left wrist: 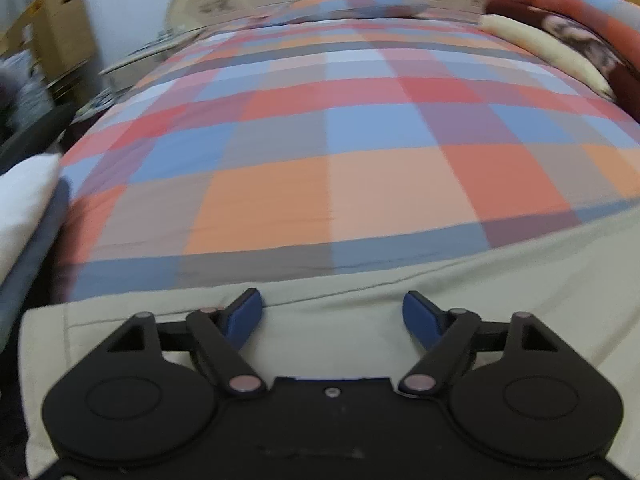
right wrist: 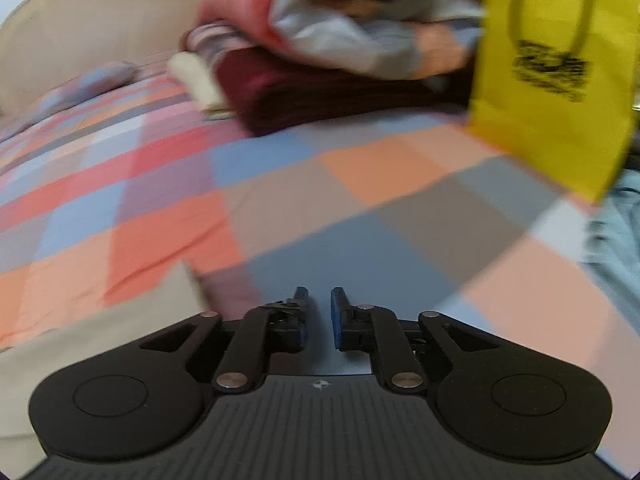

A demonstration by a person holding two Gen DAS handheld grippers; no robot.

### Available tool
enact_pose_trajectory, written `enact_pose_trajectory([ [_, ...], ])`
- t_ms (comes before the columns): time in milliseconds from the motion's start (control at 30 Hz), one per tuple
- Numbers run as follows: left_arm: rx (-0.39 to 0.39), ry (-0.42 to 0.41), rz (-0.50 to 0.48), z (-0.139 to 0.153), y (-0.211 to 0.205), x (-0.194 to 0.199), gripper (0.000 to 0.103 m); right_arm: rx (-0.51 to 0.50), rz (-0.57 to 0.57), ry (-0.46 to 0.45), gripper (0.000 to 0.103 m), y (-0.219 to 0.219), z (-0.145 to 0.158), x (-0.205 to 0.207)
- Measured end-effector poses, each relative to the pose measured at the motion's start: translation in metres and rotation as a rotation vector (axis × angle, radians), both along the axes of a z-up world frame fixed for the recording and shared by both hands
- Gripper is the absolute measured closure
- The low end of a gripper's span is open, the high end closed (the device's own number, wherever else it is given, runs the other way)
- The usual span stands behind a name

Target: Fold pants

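Beige pants (left wrist: pixel 400 304) lie flat across the near edge of a bed with a checked cover (left wrist: pixel 332 140). My left gripper (left wrist: pixel 332 312) is open, its blue pads wide apart just above the pants, holding nothing. In the right wrist view the pants' end (right wrist: pixel 104 328) shows at the lower left. My right gripper (right wrist: pixel 320 312) hovers over the checked cover (right wrist: pixel 320 208) to the right of the pants, its jaws nearly closed with a narrow gap and nothing between them.
A yellow paper bag (right wrist: pixel 552 80) stands at the right on the bed. A dark red blanket and piled bedding (right wrist: pixel 340 72) lie at the back right. A pillow (left wrist: pixel 352 6) and headboard are at the far end. A cardboard box (left wrist: pixel 60 36) stands left.
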State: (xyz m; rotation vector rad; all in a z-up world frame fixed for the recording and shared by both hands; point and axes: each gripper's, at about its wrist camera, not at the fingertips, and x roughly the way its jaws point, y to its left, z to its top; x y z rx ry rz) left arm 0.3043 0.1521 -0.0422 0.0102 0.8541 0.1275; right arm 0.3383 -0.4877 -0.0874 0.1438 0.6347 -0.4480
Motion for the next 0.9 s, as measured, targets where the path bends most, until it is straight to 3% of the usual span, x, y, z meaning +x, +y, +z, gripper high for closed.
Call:
enact_pose_trajectory([
  [133,-0.053,-0.041,0.024,0.025,0.017,-0.013,0.025,0.050,0.177,-0.115,0.066,0.027,0.040,-0.033],
  [200,-0.049,-0.074,0.013,0.043,0.022,-0.023,0.025,0.046,0.309,-0.144,0.049,0.058,0.060,-0.040],
  [267,-0.033,-0.099,-0.010,0.059,0.026,-0.033,0.024,0.042,0.463,-0.168,0.017,0.096,0.079,-0.046],
  [367,0.001,-0.111,-0.059,0.075,0.035,-0.046,0.018,0.027,0.646,-0.177,0.005,0.150,0.094,-0.050],
  [467,0.007,-0.070,-0.129,0.077,0.044,-0.052,0.017,0.025,0.790,-0.147,0.000,0.192,0.097,-0.047],
  [633,0.043,0.008,-0.245,0.050,0.049,-0.041,0.017,-0.029,0.991,-0.011,0.000,0.255,0.074,-0.025],
  [900,0.032,0.075,-0.300,0.018,0.070,-0.010,0.015,-0.045,1.136,0.150,0.000,0.296,0.039,0.013],
])
